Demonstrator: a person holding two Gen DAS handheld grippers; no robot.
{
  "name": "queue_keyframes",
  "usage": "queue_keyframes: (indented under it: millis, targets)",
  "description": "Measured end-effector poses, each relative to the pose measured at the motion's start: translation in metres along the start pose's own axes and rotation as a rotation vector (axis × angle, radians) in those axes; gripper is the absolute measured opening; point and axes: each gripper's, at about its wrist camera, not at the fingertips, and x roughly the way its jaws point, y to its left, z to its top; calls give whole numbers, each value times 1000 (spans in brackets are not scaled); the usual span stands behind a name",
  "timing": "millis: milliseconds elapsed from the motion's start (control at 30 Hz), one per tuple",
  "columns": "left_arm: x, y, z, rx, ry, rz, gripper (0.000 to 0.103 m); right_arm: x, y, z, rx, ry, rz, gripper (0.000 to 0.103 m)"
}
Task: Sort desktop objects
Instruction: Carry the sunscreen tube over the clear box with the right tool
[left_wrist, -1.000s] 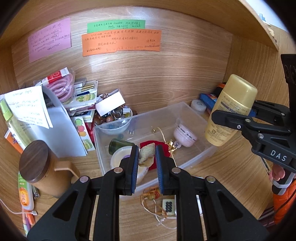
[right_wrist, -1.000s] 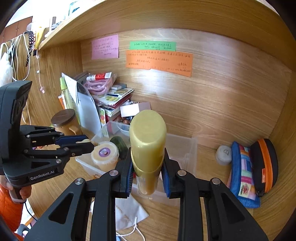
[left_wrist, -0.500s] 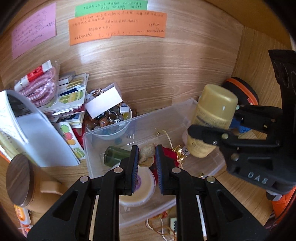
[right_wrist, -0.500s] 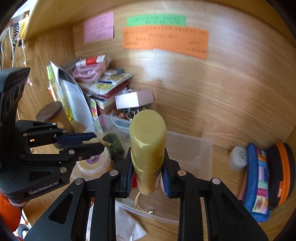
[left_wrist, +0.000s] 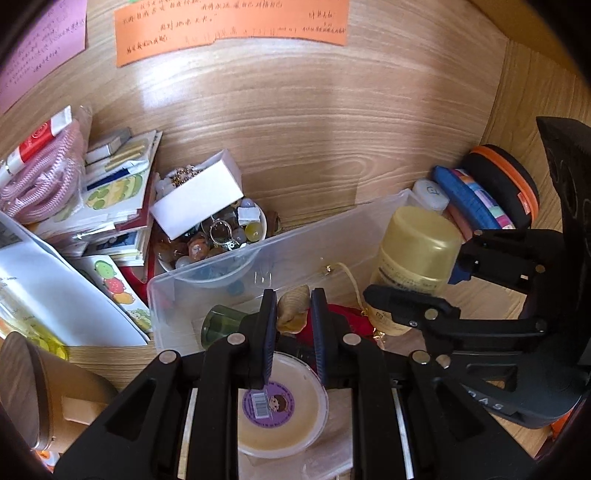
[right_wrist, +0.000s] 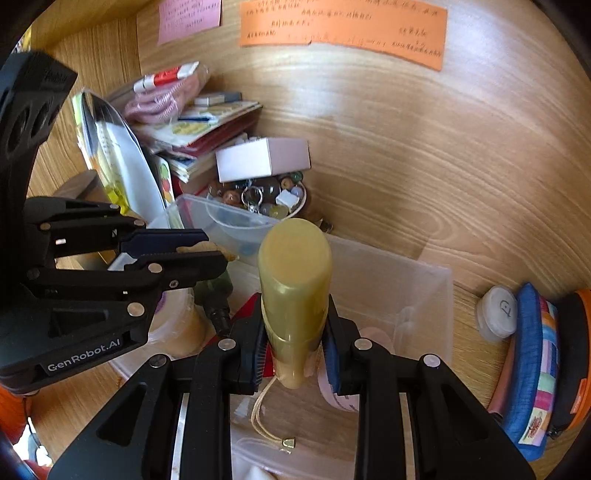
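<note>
- Right now I have both grippers over the clear bin on the counter, each with a load, so the step in hand looks like setting both things down inside.
- My left gripper has its jaws closed to a narrow gap on a small shell, held above the round tub and just beside the green jar.
- My right gripper has its jaws clamped on the lower body of the yellow bottle, upright, cap up, over the bin's right part.
- I judge the bare floor near the cord the best spot for the bottle; I would lower it straight until the base rests, then part the jaws slowly so it does not tip.
- I would keep the two grippers apart, since they sit close together here, and release one at a time.
- I would drop the shell low, clear of the tub lid, so it does not bounce out toward the bead bowl.
</note>
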Motion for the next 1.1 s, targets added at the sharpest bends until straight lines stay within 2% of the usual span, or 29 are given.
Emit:
queue_keyframes:
  millis: [333,800,967,1033,1100]
  targets:
    - [17,0,-3,3,40,-16,17,12,-4,-3,0,17,-2,24]
    - [19,5,-8,5,41,-28,17,29,-6,-9,-8,55,-26,27]
    - [14,8,-10,-10,28,-37,19,31,-2,-11,-33,54,-51,27]
    - [13,9,-10,-16,22,-39,24,31,0,-11,-46,53,-62,28]
    - [12,10,-10,-20,18,-41,25,31,1,-12,-53,53,-68,31]
